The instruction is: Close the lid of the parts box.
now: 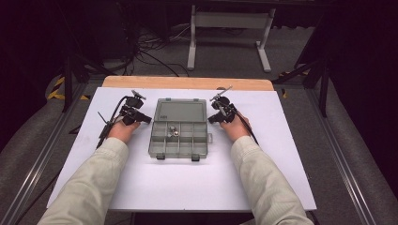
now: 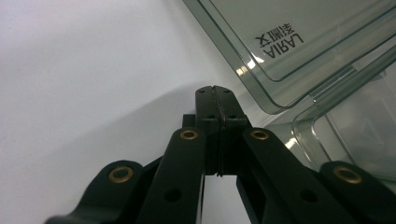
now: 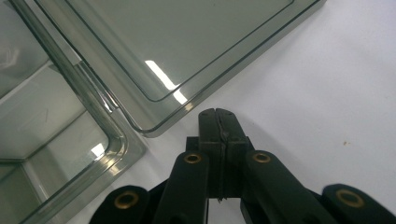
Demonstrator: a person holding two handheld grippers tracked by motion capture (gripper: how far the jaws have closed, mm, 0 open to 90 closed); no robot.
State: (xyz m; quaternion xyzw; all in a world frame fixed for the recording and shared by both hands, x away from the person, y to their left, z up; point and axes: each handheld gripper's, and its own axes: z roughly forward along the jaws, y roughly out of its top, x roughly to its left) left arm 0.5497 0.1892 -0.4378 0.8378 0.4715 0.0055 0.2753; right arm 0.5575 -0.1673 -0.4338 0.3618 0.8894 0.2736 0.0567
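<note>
Organizer box (image 1: 179,133) lies open — small metal parts (image 1: 173,131) inside — left claw (image 1: 149,120), right claw (image 1: 210,119) shut, empty.

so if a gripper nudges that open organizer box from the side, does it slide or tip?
Probably slides: the box sits low and flat on the smooth white table. It looks like thin clear plastic, nearly empty, so likely light and stiff. The open lid lies back flat and may flex at its hinge; the small metal parts inside could rattle.
</note>
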